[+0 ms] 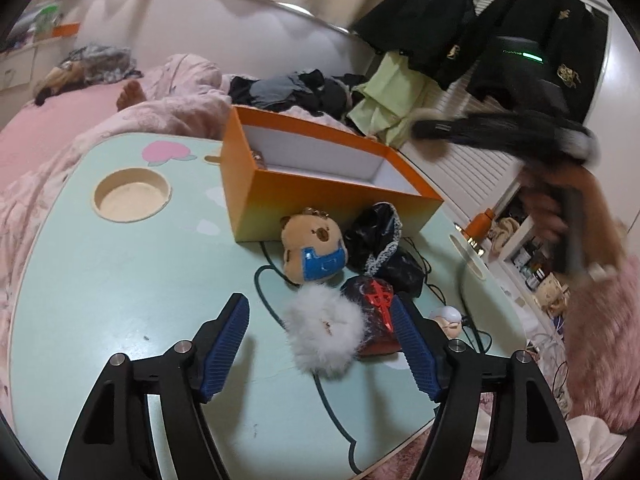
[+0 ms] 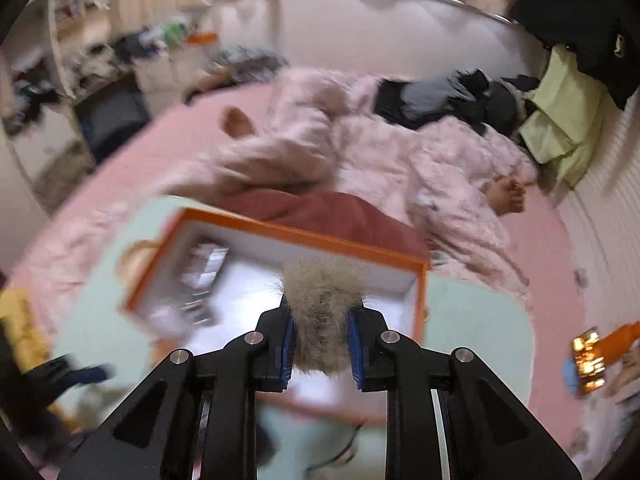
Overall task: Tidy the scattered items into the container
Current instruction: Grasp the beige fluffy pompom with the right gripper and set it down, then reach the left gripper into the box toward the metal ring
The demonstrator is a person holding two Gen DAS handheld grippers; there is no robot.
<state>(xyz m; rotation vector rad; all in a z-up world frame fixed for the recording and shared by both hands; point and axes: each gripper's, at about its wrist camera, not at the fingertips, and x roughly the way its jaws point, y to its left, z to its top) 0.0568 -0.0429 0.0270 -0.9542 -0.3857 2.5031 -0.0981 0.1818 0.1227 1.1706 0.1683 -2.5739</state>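
An orange box (image 1: 320,200) with a white inside stands on the mint table (image 1: 120,272). In front of it lie a capybara plush (image 1: 312,248), a white fluffy pom-pom (image 1: 324,332), a black lace-trimmed bag (image 1: 376,232) and a dark packet with a red charm (image 1: 376,300). My left gripper (image 1: 320,320) is open, low over the table, its fingers either side of the pom-pom. My right gripper (image 2: 322,320) is shut on a grey-beige furry tail (image 2: 322,304) above the open box (image 2: 240,232). It shows blurred at the right of the left wrist view, with the dark tail (image 1: 500,132) hanging from it.
A small white-haired figure (image 1: 450,318) and black cables (image 1: 432,276) lie near the table's right edge. The table has a round cup hole (image 1: 132,196). A pink bed with a person under a blanket (image 2: 360,152) lies behind. A few items sit in the box's left end (image 2: 200,280).
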